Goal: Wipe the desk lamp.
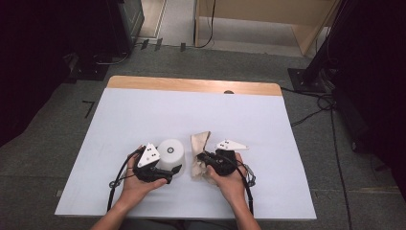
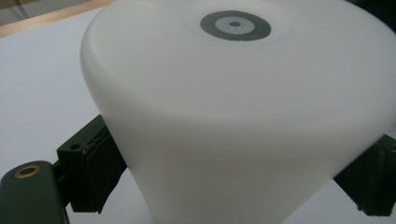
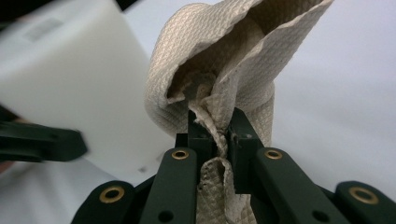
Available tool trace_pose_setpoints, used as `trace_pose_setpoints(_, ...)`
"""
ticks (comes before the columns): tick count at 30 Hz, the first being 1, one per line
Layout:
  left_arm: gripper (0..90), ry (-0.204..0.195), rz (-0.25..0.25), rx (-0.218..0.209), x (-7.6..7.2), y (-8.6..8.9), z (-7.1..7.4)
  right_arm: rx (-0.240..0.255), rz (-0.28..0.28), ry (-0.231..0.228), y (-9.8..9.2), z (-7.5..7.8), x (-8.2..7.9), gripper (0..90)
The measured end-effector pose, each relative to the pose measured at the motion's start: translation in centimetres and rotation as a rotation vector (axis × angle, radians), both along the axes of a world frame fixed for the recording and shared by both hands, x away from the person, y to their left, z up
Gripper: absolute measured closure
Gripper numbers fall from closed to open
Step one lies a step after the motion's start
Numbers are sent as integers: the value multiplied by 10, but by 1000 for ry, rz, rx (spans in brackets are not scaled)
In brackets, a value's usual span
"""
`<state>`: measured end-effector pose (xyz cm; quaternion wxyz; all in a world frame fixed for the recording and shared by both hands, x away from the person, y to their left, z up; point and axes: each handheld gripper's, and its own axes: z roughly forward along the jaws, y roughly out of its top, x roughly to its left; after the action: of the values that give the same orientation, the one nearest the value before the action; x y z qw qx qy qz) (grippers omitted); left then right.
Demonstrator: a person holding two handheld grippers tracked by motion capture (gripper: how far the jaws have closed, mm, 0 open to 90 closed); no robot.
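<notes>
Cloth (image 1: 200, 143), beige, sits mid-counter (image 1: 143, 115) beside white cup (image 1: 171, 154); right gripper (image 1: 205, 158) holds it. Left gripper view: fingers (image 2: 88, 172) clamp the upturned cup, stiff, light. Right gripper view: fingers (image 3: 198, 133) nearly closed, pinching a cloth fold; soft, limp, grab bunched edge

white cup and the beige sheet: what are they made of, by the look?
Cup: likely plastic, translucent milky white, smooth with a soft sheen and a moulded grey ring on its upturned base. Sheet: probably paper towel or thin cloth; matt beige, embossed diamond texture, frayed edge, crumpling softly where the right gripper pinches it.
</notes>
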<state>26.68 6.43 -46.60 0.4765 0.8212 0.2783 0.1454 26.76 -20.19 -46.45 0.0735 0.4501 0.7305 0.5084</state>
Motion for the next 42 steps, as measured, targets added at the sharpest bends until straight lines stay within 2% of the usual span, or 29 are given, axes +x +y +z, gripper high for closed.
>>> trace_pose_setpoints(2,85,-8,-55,8,2,4,0,25,28,-36,2,9,-4,831)
trace_pose_setpoints(6,86,-34,-119,27,0,3,2,84,87,-132,10,34,-18,831)
trace_pose_setpoints(8,85,-35,-126,29,-1,2,2,83,97,-151,13,40,-23,831)
trace_pose_setpoints(10,86,-33,-123,29,0,1,1,59,86,-154,16,43,-25,831)
trace_pose_setpoints(15,86,-20,-117,24,1,2,0,35,64,-89,19,27,-19,832)
trace_pose_setpoints(19,86,-20,-115,23,1,1,0,-31,79,-1,22,6,-12,832)
trace_pose_setpoints(20,86,-20,-115,24,1,1,0,-51,78,41,23,-1,-10,832)
trace_pose_setpoints(22,86,-20,-115,24,1,2,0,-96,78,91,28,-12,-7,832)
trace_pose_setpoints(24,86,-20,-114,24,1,1,0,-142,75,119,31,-21,-5,832)
trace_pose_setpoints(26,86,-18,-112,22,1,2,0,-131,72,136,31,-24,-4,832)
trace_pose_setpoints(28,86,-20,-113,22,1,2,0,-124,76,123,30,-21,-4,832)
trace_pose_setpoints(31,86,-19,-113,21,0,2,0,-84,75,86,28,-10,-8,833)
trace_pose_setpoints(33,86,-20,-114,21,0,2,0,-23,69,37,23,4,-11,833)
trace_pose_setpoints(37,86,-20,-115,19,0,2,0,34,69,-70,19,31,-20,833)
trace_pose_setpoints(39,86,-22,-115,20,0,2,0,39,71,-108,18,40,-24,833)
trace_pose_setpoints(42,86,-19,-114,19,0,2,0,11,71,-105,21,38,-24,833)
